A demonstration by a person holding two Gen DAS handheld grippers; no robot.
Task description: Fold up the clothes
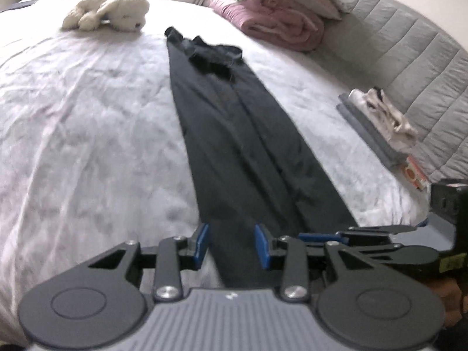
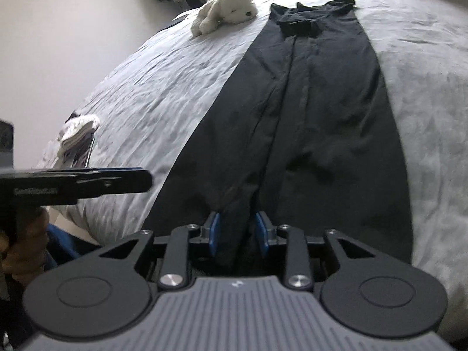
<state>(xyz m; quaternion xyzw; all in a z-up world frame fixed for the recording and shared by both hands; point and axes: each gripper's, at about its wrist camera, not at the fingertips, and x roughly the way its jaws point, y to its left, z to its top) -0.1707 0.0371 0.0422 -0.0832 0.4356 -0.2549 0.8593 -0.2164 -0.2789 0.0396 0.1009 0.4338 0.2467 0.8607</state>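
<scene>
Currently, left gripper (image 1: 231, 243): held low at the near bed edge, jaws parted around the near end of the black garment (image 1: 234, 128), not closed on it.
Right gripper (image 2: 237, 234): levelled beside it, blue pads (image 2: 214, 232) moderately apart with dark cloth bunched between (actual contact cannot be told).
Garment: laid lengthwise across the white bedspread (image 1: 87, 111).
Surroundings: plush toy (image 1: 108, 11), pink blanket (image 1: 278, 26), grey headboard (image 1: 409, 46), folded pile (image 1: 377, 120).

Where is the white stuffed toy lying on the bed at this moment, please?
The white stuffed toy lies at the far end of the bed, just left of the far end of the black trousers in both wrist views.
</scene>
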